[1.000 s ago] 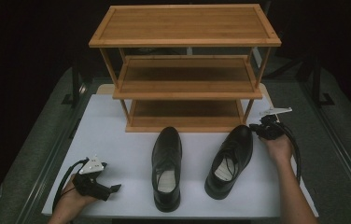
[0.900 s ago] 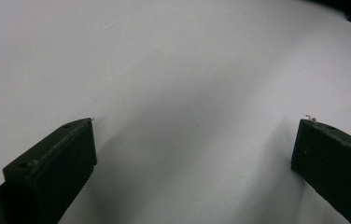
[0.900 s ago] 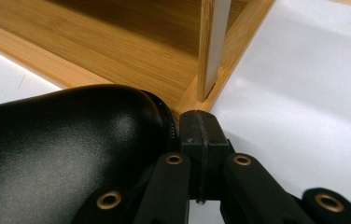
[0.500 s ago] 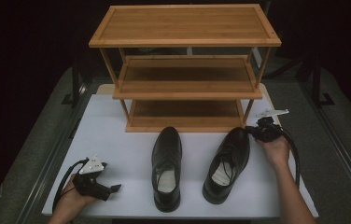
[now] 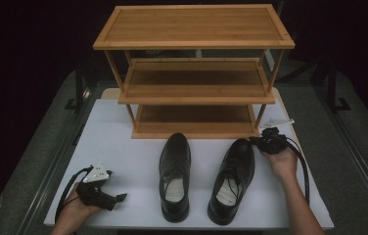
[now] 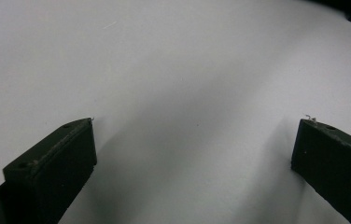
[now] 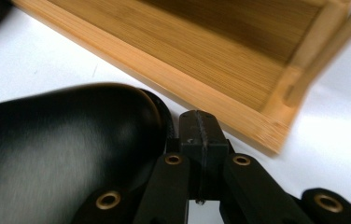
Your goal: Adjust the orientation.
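High view: 2 black dress shoes on the white worktop (image 5: 123,147) before a 3-tier bamboo shoe rack (image 5: 194,73). Right shoe (image 5: 232,180) lies toe toward the rack, long axis tilted; right gripper (image 5: 259,141) sits at its toe, so the right hand is nearer. Left shoe (image 5: 175,176) stands apart. Left gripper (image 5: 121,197) rests far left.

Left gripper view: jaws wide apart, empty, bare worktop (image 6: 187,70).

Right gripper view: right gripper (image 7: 200,135) jaws pressed together, holding nothing, beside the right shoe (image 7: 61,140) toe, rack's bottom shelf (image 7: 201,51) just beyond.
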Demonstrator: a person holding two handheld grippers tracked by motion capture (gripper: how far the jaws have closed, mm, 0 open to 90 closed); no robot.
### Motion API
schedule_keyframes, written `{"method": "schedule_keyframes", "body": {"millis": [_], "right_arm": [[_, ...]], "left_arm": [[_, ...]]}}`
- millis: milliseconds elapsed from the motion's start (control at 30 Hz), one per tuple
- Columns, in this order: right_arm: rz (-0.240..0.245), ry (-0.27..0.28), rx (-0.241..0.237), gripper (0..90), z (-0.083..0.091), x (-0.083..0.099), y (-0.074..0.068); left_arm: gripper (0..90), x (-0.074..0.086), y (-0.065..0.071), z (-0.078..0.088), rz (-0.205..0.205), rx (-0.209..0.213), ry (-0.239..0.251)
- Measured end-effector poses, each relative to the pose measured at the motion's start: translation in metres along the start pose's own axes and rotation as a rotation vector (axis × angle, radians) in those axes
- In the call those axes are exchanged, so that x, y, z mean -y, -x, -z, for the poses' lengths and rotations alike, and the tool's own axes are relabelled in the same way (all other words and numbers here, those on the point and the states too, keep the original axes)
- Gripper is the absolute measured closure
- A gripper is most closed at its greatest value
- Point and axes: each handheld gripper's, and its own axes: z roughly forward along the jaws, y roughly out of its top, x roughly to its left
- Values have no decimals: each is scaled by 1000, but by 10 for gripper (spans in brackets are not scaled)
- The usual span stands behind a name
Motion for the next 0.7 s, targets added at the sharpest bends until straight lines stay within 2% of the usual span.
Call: {"method": "schedule_keyframes", "body": {"millis": [133, 300, 533, 700], "right_arm": [[-12, 20, 15, 899, 20, 10, 0], [-10, 26, 7, 899, 45, 33, -8], [-17, 29, -52, 899, 70, 66, -32], [10, 23, -99, 899, 78, 83, -54]], "left_arm": [[0, 0, 0, 0, -1, 2, -3], [0, 0, 0, 0, -2, 1, -4], [0, 0, 0, 0, -1, 1, -3], [0, 0, 0, 0, -2, 0, -3]]}}
